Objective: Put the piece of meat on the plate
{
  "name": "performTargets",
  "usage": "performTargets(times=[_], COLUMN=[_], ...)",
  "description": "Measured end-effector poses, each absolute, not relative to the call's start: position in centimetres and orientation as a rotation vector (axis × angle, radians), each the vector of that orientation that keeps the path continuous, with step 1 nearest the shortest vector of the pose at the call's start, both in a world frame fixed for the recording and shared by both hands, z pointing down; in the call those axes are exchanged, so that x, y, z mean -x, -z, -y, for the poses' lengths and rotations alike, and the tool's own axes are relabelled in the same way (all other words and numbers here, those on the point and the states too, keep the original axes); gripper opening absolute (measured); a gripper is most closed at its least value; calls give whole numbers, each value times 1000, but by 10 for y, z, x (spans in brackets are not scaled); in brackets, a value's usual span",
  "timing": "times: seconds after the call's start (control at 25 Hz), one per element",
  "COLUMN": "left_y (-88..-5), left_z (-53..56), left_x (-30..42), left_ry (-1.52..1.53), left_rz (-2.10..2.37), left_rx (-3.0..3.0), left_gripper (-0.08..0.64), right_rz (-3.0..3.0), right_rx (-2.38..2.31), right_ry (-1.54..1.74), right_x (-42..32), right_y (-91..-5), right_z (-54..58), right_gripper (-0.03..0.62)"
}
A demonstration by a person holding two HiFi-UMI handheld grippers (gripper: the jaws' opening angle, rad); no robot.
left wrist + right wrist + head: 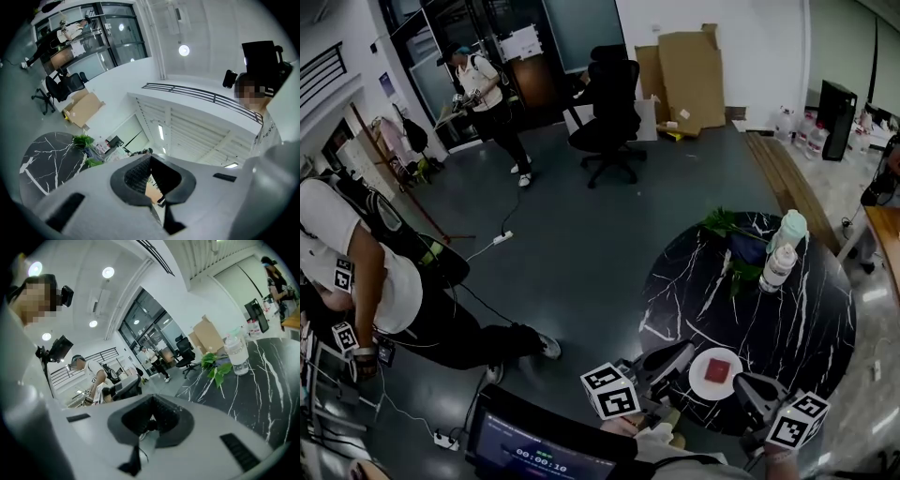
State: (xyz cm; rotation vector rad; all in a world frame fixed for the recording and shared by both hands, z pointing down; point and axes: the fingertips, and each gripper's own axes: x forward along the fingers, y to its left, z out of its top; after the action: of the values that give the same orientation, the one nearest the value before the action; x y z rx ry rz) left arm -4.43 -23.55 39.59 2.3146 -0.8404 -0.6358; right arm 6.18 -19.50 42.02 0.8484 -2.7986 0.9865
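Note:
A red piece of meat [719,372] lies on a small white plate [701,386] near the front edge of the round black marble table [778,323]. My left gripper [687,348] hangs just left of the plate, its jaws together and nothing between them. My right gripper [739,381] sits at the plate's right rim, also shut and empty. In the left gripper view the gripper [151,205] points upward at the ceiling, with the table [44,159] low at the left. The right gripper view shows its gripper [140,441] closed above the table [265,380].
Two bottles [777,266] [789,228] and a leafy plant [724,223] stand at the table's far side. A person [366,272] crouches at the left, another [486,92] stands at the back. An office chair [609,103] and cardboard [686,75] are beyond. A screen [530,448] is below.

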Motion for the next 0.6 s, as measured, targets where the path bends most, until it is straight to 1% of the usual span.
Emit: performTargets(times=[0.6], left_y=[-403], left_z=[233], left_x=[38], left_ry=[618], left_rz=[824], left_rx=[-2299], left_gripper=[7], right_rz=[2766], right_rx=[-876], right_ry=[-977], right_x=[-73], right_y=[-430], right_z=[190], right_gripper=[11])
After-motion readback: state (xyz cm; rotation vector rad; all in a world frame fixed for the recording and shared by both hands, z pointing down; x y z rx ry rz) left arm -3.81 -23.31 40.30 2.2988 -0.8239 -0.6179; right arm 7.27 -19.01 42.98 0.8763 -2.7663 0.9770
